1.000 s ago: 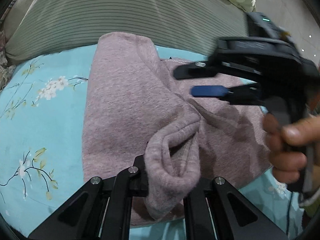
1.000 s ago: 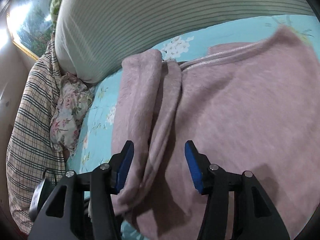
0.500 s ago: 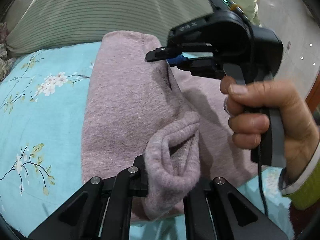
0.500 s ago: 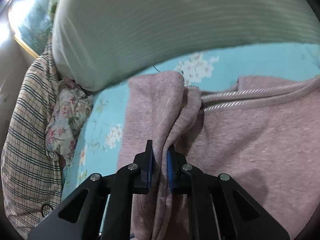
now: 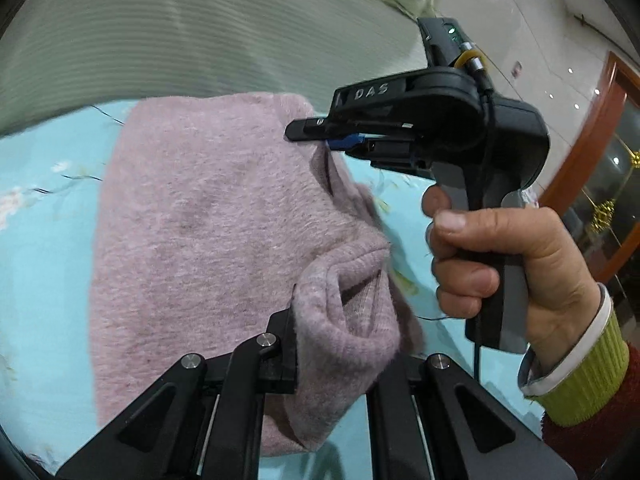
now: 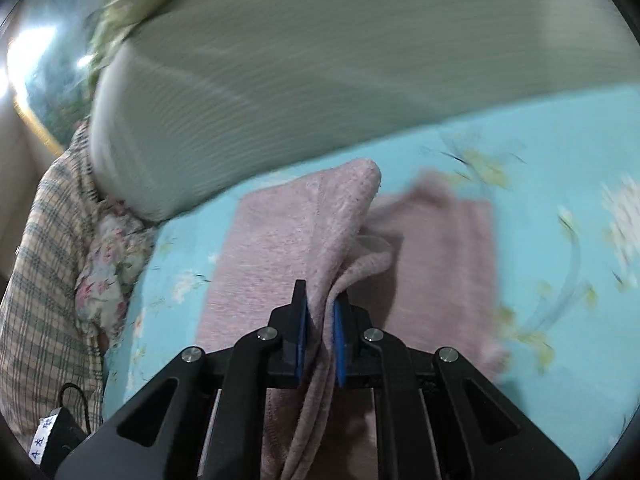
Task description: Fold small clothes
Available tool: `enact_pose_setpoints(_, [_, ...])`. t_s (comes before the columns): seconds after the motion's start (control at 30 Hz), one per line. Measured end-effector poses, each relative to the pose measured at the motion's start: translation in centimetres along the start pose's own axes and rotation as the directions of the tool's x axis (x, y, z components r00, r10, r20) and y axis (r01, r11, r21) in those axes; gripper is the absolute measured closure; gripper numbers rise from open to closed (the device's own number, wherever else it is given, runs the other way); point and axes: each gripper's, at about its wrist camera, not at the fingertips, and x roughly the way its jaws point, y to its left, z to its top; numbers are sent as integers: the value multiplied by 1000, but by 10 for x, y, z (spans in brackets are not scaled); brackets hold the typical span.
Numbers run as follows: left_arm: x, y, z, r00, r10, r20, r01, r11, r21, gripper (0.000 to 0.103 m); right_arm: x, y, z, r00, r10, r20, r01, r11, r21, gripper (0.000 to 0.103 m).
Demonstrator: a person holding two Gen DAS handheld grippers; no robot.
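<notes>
A small pink fleece garment (image 5: 208, 216) lies partly lifted over the light blue floral bedsheet (image 5: 40, 208). My left gripper (image 5: 340, 344) is shut on its ribbed hem at the near end. My right gripper (image 5: 320, 136) is shut on the far edge of the same garment and holds it raised. In the right wrist view my right gripper (image 6: 320, 348) pinches a doubled fold of the pink garment (image 6: 296, 232) between its blue pads (image 6: 339, 352), with the rest of the cloth draped on the bedsheet (image 6: 560, 208) beyond.
A large grey-green striped pillow (image 5: 180, 28) lies along the far side of the bed. It also shows in the right wrist view (image 6: 360, 80). A plaid cloth (image 6: 40, 272) and a floral cloth (image 6: 108, 264) lie at the left. A wooden door frame (image 5: 584, 136) stands at the right.
My right gripper closed on the garment's far edge and lifted it up and across. The cloth has folded over, uncovering blue sheet on the right. My left gripper kept its hold.
</notes>
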Motion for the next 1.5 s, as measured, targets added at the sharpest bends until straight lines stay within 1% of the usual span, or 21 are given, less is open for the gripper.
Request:
enact_pose_setpoints(0.1, [11,-8,6,1000,-18,-11,18,1000,10,96,-7,-18,0,1000,-8,13,8,1000,24,90])
enact_pose_setpoints(0.2, [15,-17,11,1000,-27,-6,28,999,30,96,-17,-24,4,999,-12,50,11,1000,11,90])
enact_pose_setpoints(0.27, [21,-18,13,1000,-27,-10,27,999,39,96,-14,-27,6,998,-34,47,34,999,1,90])
enact_pose_setpoints(0.43, [43,-10,7,997,-15,-75,16,1000,23,96,-1,-40,1,999,-46,24,45,999,18,90])
enact_pose_setpoints(0.53, [48,-5,5,997,-16,-81,19,999,35,95,-4,-46,-4,999,-35,40,34,999,37,90])
enact_pose_setpoints(0.57, [51,-4,10,996,-18,-82,21,999,39,95,-5,-44,-6,998,-38,44,37,999,33,90])
enact_pose_setpoints(0.63, [50,0,8,996,-21,-86,24,999,42,94,-8,-41,-9,998,-47,51,46,999,26,87])
enact_pose_setpoints(0.67, [49,1,6,996,-24,-89,27,999,39,90,-11,-40,-11,997,-49,52,47,998,30,85])
enact_pose_setpoints(0.73, [41,12,5,993,-56,-105,58,998,16,77,-21,-37,-19,996,-64,66,61,997,48,74])
enact_pose_setpoints(0.77, [34,18,3,991,-76,-108,77,997,3,64,-26,-37,-23,994,-79,78,75,996,52,70])
enact_pose_setpoints(0.8, [26,24,1,990,-87,-109,86,996,-7,50,-33,-37,-28,992,-88,92,83,995,54,63])
enact_pose_setpoints(0.83, [16,30,-2,991,-93,-98,92,996,-10,46,-40,-37,-33,990,-94,107,88,995,55,56])
enact_pose_setpoints(0.93, [-15,47,-11,994,-94,-63,94,996,-7,41,-56,-38,-51,985,-104,136,95,993,71,42])
enact_pose_setpoints(1.0, [-32,64,-13,997,-66,-43,65,998,-21,34,-60,-42,-61,987,-91,130,79,993,92,42])
enact_pose_setpoints(1.07, [-42,90,-6,999,-37,-30,36,998,-51,33,-59,-46,-66,991,-77,112,64,992,112,42])
enact_pose_setpoints(1.2, [-41,136,11,999,-1,-32,-3,988,-155,31,-53,-46,-73,996,-40,81,30,992,125,42])
enact_pose_setpoints(1.27, [-32,146,20,999,7,-33,-13,981,-193,31,-49,-45,-73,997,-28,68,19,993,119,41])
enact_pose_setpoints(1.33, [-20,156,28,999,29,-26,-34,978,-208,31,-44,-46,-72,998,-9,56,2,992,124,34])
enact_pose_setpoints(1.37, [-17,155,25,999,33,-28,-39,978,-207,31,-42,-48,-71,999,-1,49,-5,992,128,32])
enact_pose_setpoints(1.43, [-6,158,30,999,21,-43,-30,976,-217,30,-35,-52,-68,1000,5,30,-9,990,139,31])
enact_pose_setpoints(1.5, [2,165,32,998,-16,-59,0,967,-255,29,-29,-57,-66,1000,17,15,-19,988,155,31])
